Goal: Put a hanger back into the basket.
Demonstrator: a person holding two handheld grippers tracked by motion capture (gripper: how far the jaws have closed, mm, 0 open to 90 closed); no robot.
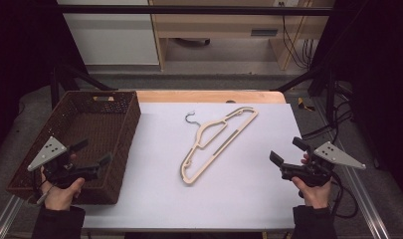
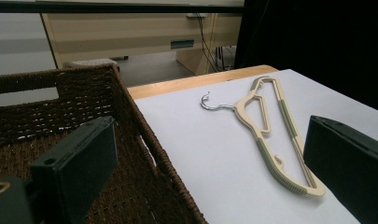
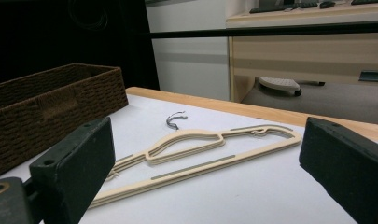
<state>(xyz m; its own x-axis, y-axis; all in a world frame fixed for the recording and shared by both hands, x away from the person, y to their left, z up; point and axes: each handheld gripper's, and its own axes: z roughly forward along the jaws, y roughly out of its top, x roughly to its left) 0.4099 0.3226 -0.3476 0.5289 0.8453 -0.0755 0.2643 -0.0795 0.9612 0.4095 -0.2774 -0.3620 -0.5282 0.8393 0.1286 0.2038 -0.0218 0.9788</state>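
Both hands hover at the near edge, left gripper (image 1: 91, 154) and right gripper (image 1: 284, 151) spread wide, nothing pinched. Out between them the hanger (image 1: 216, 143) lies flat mid-table, untouched. Looks like the approach; next, one reaches in and grips a bar, probably for the basket (image 1: 122, 132) alongside.

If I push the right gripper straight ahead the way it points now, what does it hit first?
Most likely the cream plastic clothes hanger lying flat on the white table sheet; it sits dead ahead between the open right gripper jaws. If the gripper stays above the sheet, it could pass over the hanger.
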